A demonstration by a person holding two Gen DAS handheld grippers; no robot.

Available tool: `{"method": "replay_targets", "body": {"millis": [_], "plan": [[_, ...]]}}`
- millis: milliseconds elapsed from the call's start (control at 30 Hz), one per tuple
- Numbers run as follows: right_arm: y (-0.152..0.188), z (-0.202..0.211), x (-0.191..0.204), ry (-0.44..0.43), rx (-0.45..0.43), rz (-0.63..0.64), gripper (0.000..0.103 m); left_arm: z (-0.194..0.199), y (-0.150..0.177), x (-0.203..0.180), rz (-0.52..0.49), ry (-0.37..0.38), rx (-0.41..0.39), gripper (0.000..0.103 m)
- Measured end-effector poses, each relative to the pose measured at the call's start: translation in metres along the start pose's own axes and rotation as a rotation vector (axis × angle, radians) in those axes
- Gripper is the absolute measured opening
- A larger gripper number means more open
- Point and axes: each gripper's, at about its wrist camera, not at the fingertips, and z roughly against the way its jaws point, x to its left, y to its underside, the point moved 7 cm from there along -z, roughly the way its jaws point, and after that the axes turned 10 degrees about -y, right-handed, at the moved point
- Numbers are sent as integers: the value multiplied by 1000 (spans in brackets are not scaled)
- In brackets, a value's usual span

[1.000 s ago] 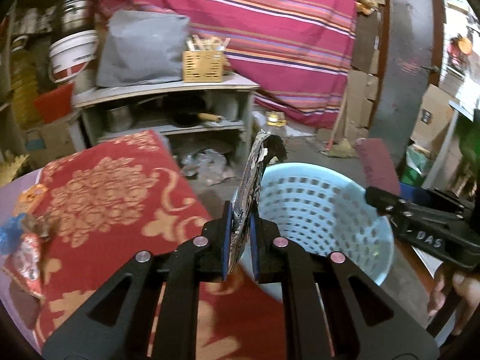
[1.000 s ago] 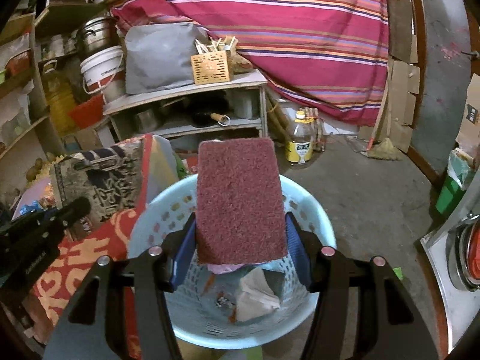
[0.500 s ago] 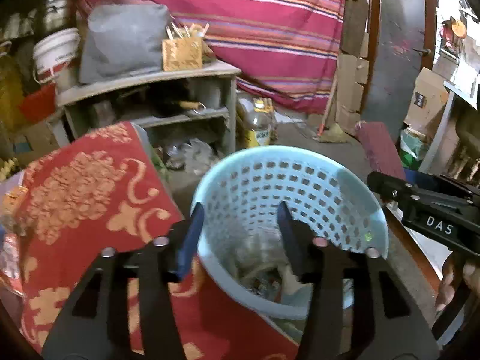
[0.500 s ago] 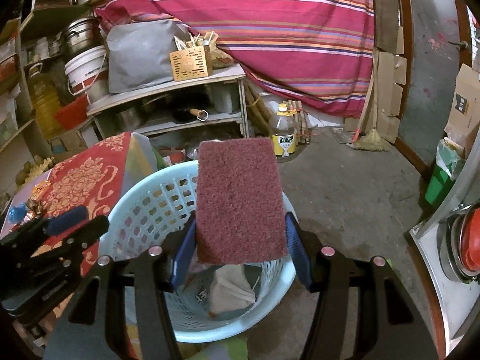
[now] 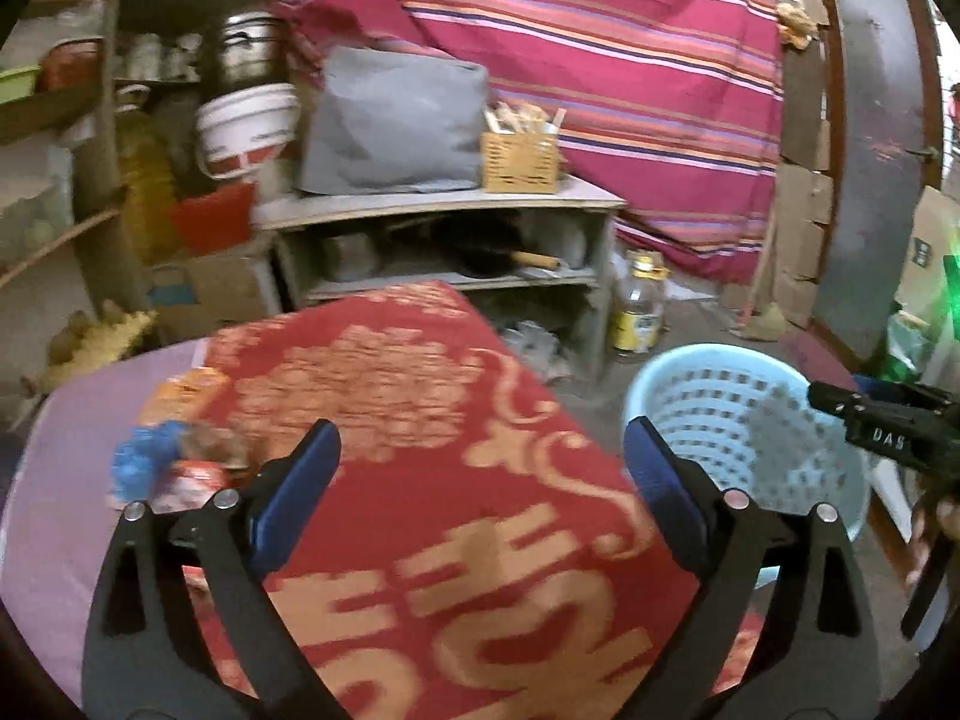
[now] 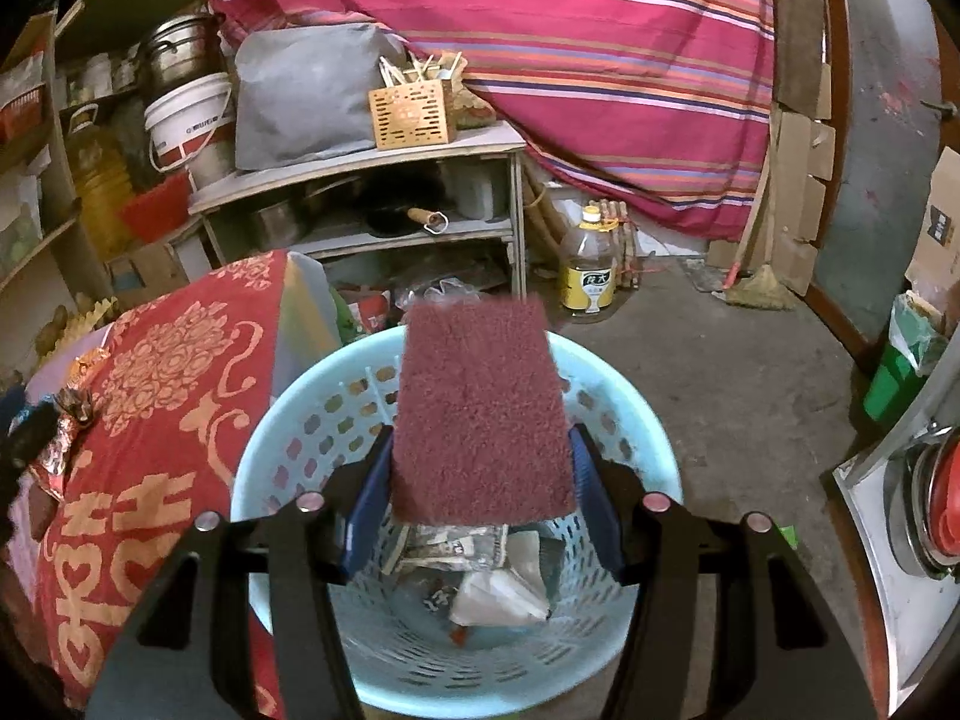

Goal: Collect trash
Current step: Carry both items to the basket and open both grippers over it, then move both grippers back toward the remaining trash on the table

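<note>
My left gripper [image 5: 480, 468] is wide open and empty above the red patterned tablecloth [image 5: 420, 420]. Loose wrappers, blue, red and orange [image 5: 162, 468], lie on the table at its left. The light blue perforated basket [image 5: 744, 414] stands on the floor to the right of the table. My right gripper [image 6: 480, 480] is shut on a maroon scouring pad [image 6: 480, 414] and holds it over the basket [image 6: 288, 456]. Crumpled paper and wrappers [image 6: 498, 588] lie inside the basket. The right gripper also shows at the left wrist view's right edge [image 5: 888, 432].
A grey shelf unit [image 6: 372, 180] with pans, a grey bag and a wooden holder stands behind. An oil bottle [image 6: 588, 270] stands on the concrete floor. A striped cloth [image 6: 600, 60] hangs at the back. A metal surface with a red lid [image 6: 924, 510] is at the right.
My left gripper opened and let the foil wrapper drop into the basket, then swung left over the table. My right gripper stayed shut on the pad over the basket.
</note>
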Motion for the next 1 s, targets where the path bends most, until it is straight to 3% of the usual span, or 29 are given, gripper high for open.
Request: {"method": "replay_targets", "body": {"millis": [67,100,133,467,700,1000], "plan": [[-1,-6,5,3,1,-3,63,5,1,21,8,-37,-13,97],[-1,-7,6,21,-3,-5,76,6,2,31,12,-50,-18,97],[-1,-7,8,36,-10,-6,81,8,3,44,13,-71,-21,97],[-5,-16,70,18,-1,54,94,1,26,151,89,-222,16,97],[-6,-36,131,-51,13,90,95,-16,47,207,171,-276,94,97],[-3,-61,178,-85,42,104,95,-37,54,217,119,-290,136,97]]}}
